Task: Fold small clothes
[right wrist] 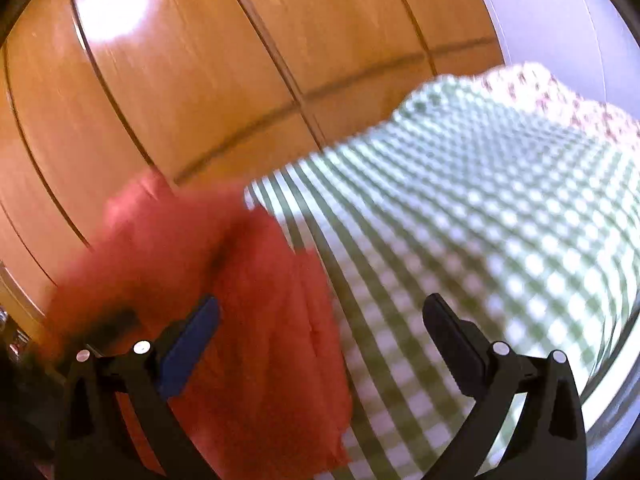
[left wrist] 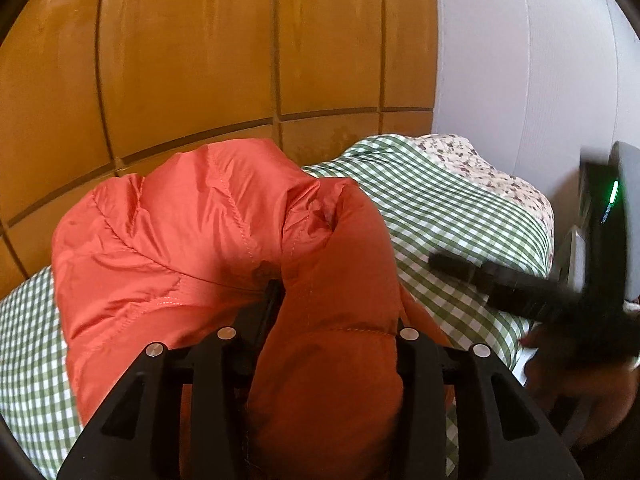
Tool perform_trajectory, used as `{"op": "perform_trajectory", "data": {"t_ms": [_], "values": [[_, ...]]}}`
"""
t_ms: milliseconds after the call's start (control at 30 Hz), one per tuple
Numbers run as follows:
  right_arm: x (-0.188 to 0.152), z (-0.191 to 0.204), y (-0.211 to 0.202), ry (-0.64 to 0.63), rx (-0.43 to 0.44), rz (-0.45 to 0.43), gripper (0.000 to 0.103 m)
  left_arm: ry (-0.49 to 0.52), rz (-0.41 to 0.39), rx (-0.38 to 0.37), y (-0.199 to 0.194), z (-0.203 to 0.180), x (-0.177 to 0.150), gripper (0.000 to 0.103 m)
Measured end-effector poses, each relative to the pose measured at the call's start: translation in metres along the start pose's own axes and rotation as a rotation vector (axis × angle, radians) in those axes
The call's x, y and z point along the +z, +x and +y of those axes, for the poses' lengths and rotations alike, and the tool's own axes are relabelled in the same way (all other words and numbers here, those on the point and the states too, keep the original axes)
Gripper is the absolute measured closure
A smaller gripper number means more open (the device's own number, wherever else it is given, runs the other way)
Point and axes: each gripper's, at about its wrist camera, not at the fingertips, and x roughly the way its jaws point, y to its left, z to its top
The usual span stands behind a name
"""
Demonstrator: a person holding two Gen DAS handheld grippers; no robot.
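An orange quilted jacket (left wrist: pixel 172 240) lies bunched on the green checked bed sheet (left wrist: pixel 440 208). My left gripper (left wrist: pixel 336 304) has a thick puffy fold of it filling the gap between its fingers. The left finger (left wrist: pixel 272 300) presses against the fabric and the right finger is mostly buried under it. My right gripper (right wrist: pixel 320 320) stands open above the sheet at the jacket's (right wrist: pixel 248 300) right edge, gripping nothing. In the left wrist view the right gripper (left wrist: pixel 468 276) shows as a dark blur over the sheet, with a hand behind it.
Glossy wooden wardrobe doors (left wrist: pixel 200 60) rise right behind the bed. A white wall (left wrist: pixel 520 60) stands to the right. A floral pillow or quilt (left wrist: pixel 480 164) lies at the sheet's far end. The right wrist view is motion-blurred.
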Motion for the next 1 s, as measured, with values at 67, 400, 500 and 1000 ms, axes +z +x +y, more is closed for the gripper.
{"op": "perform_trajectory", "data": {"t_ms": [67, 400, 500, 1000], "values": [[0.013, 0.014, -0.002, -0.044, 0.047, 0.000, 0.002, 0.007, -0.004, -0.005, 0.002, -0.003, -0.003, 0.063], [0.045, 0.077, 0.050, -0.185, 0.221, 0.207, 0.002, 0.078, -0.031, -0.035, 0.008, -0.017, -0.013, 0.049], [0.038, 0.085, 0.067, -0.269, 0.143, 0.292, 0.002, 0.106, -0.043, -0.055, 0.007, -0.021, -0.017, 0.038], [0.007, 0.027, 0.082, -0.228, -0.013, 0.216, 0.002, -0.153, -0.245, -0.201, -0.088, 0.034, -0.022, 0.020]]}}
